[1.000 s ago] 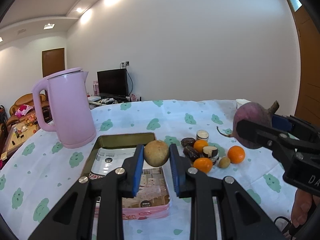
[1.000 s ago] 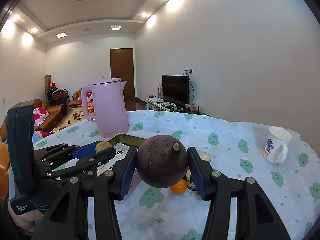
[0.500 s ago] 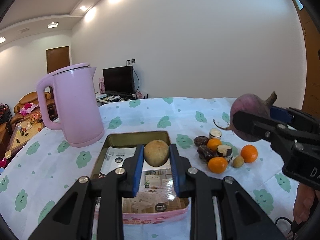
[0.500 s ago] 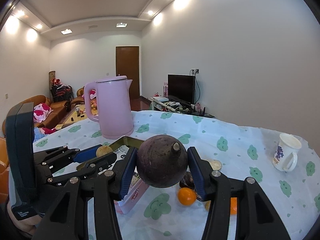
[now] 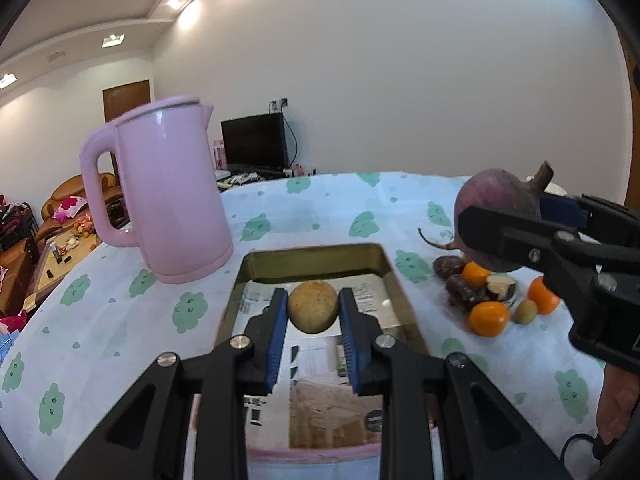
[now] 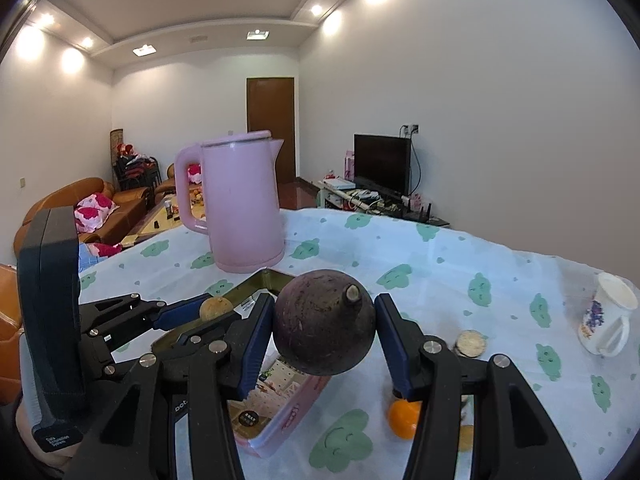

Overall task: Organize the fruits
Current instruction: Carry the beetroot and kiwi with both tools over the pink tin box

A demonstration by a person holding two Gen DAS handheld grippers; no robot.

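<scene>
Holding two loads at once: my left tool (image 5: 313,312) is clamping a small tan fruit (image 5: 313,306) directly over the open tin (image 5: 394,280), its long axis running away from me, while my right tool (image 6: 324,334) is gripping a dark purple root (image 6: 324,322) beside the tin's right edge. Left hand is sitting nearer the drop. Beyond lie three oranges (image 5: 489,318), on the counter (image 5: 320,208), one pink kettle (image 5: 170,192) behind

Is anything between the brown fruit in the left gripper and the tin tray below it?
Nothing visible. The brown fruit, held in the left gripper, hangs over the open tin tray, which holds only printed paper.
</scene>
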